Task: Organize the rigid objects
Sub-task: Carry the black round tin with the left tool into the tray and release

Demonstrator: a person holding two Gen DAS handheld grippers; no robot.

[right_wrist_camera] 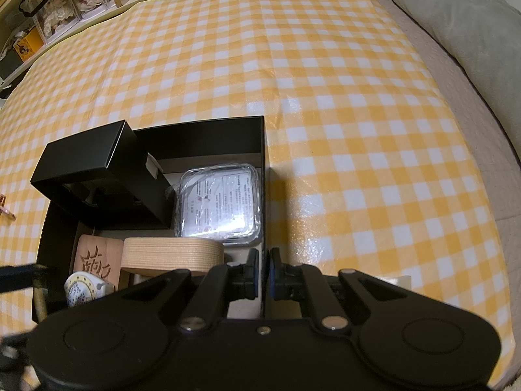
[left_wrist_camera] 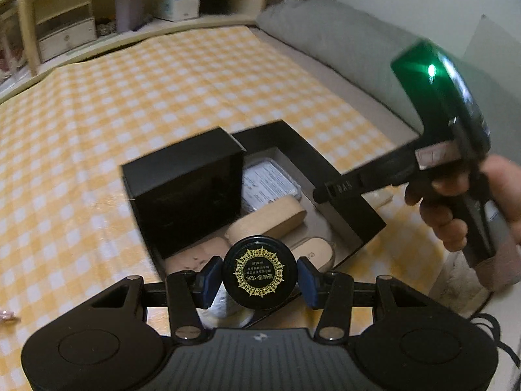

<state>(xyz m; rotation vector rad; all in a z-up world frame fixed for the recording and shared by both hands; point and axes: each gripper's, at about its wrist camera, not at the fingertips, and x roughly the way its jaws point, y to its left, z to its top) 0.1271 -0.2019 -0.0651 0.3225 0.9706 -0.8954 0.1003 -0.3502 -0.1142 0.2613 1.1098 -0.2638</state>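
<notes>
Yellow-checked bedcover, left gripper clamping round black gold-crested jar, right gripper closed on box wall

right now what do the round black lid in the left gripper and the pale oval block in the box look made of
Round black lid: likely glossy plastic or coated metal, smooth with a printed gold emblem. Pale oval block: looks like unfinished wood, with fine parallel grain lines and a matte surface.
</notes>
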